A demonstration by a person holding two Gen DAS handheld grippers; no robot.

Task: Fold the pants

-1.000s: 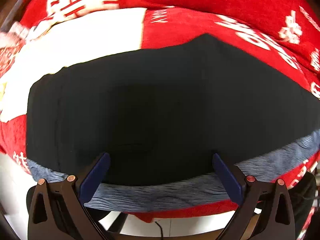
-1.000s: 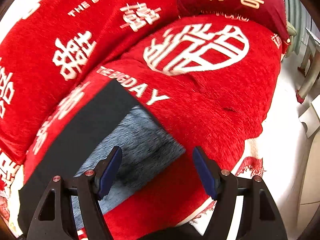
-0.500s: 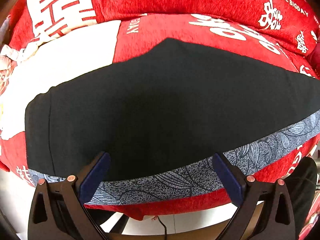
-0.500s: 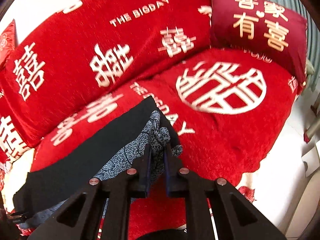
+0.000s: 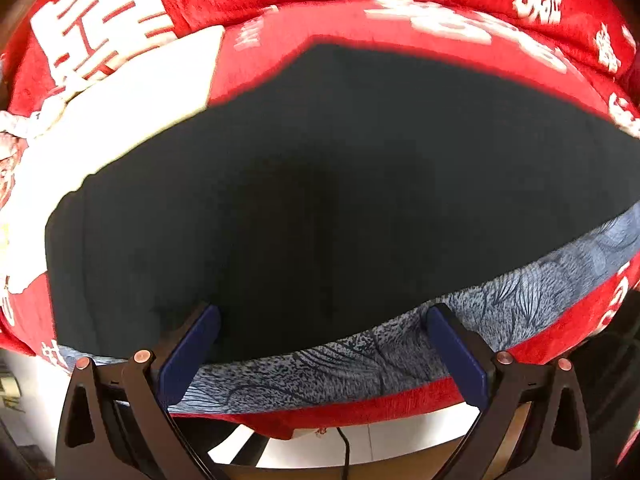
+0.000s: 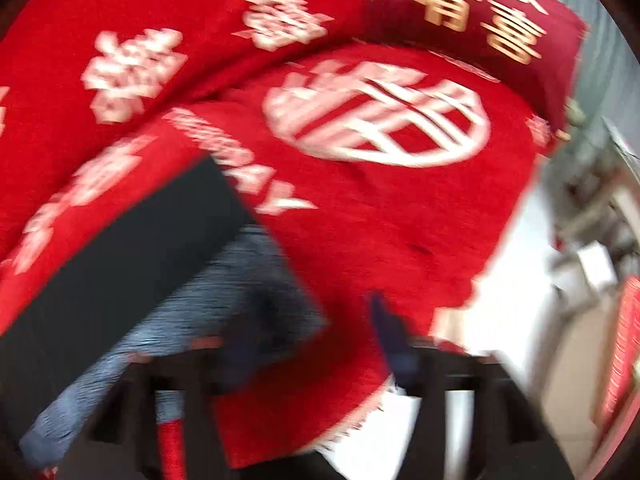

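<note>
**Both tongs apart over pants on red sofa**

Left tongs: blue pads spread wide, nothing between them. Left pad sits over the black fabric, right pad over the grey patterned strip. Whether the pads touch the cloth cannot be told.

Right tongs: view heavily motion-blurred. Fingers apart, nothing gripped. Left finger over the grey end of the garment, right finger over bare red cover.

Pants: spread flat across the sofa seat, black side uppermost, grey leaf-patterned layer showing along the near edge. In the right wrist view the pants end at a squared black corner with grey fabric beside it.

Sofa cover: red with white characters and a round emblem. Dark red cushion with gold characters stands at the far end. White patch on the cover lies beyond the pants' far left edge.
</note>
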